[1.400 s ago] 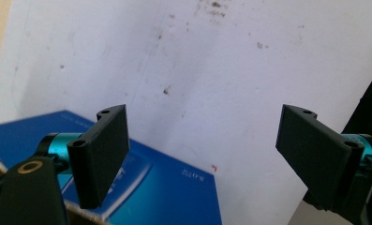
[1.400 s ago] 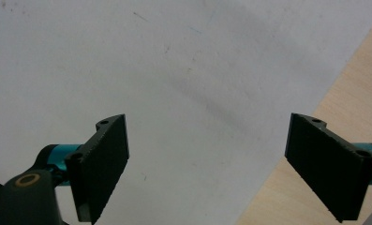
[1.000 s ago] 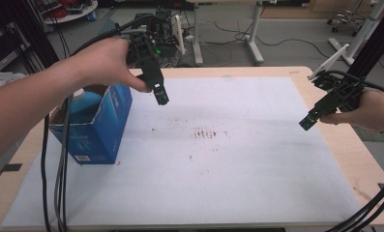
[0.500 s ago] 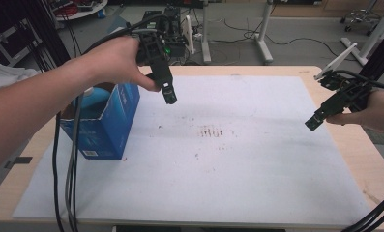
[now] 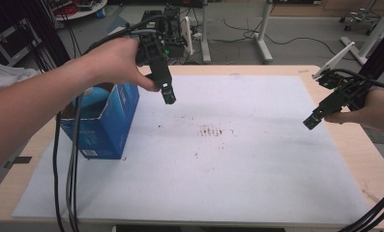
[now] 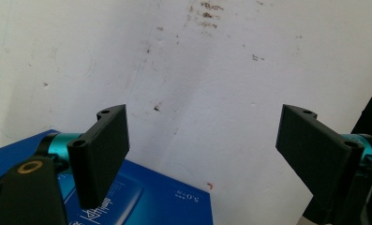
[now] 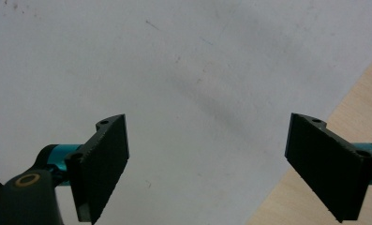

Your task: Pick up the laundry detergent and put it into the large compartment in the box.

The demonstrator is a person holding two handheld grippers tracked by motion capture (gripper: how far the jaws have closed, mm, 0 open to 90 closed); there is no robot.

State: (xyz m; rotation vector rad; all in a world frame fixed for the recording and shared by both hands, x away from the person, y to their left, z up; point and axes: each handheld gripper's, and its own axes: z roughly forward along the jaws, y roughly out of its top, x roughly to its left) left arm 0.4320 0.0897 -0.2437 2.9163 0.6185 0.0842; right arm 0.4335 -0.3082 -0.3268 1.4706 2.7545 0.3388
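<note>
White sheeting [image 5: 218, 164] covers most of my wooden table [image 5: 354, 159], smudged with small brown specks near the middle of the high view, and behind the far edge I see a grey floor with cables and metal stands. My left gripper [image 5: 168, 95] hangs in the upper middle of that view, tilted down toward the sheet, and from its own camera the two black jaws stand wide apart with nothing between them but stained white surface. The thing I am working toward is the blue box [image 5: 105, 121], standing upright at the left of the high view, just beside and below my left forearm; its top flaps are open and something pale blue shows inside, though I cannot tell what. In the left gripper view a corner of the blue box [image 6: 146, 197] sits at the lower left, under my left-hand jaw. I judge it to be thin cardboard: light, fairly stiff along its edges and corners, but easy to dent or crush across a flat wall, and smooth enough to slide under the pads. I would take it by the rim of an open wall or across a corner, closing gently. My right gripper [image 5: 311, 122] waits at the right edge of the high view, over the sheet's border, jaws likewise spread wide and empty.
</note>
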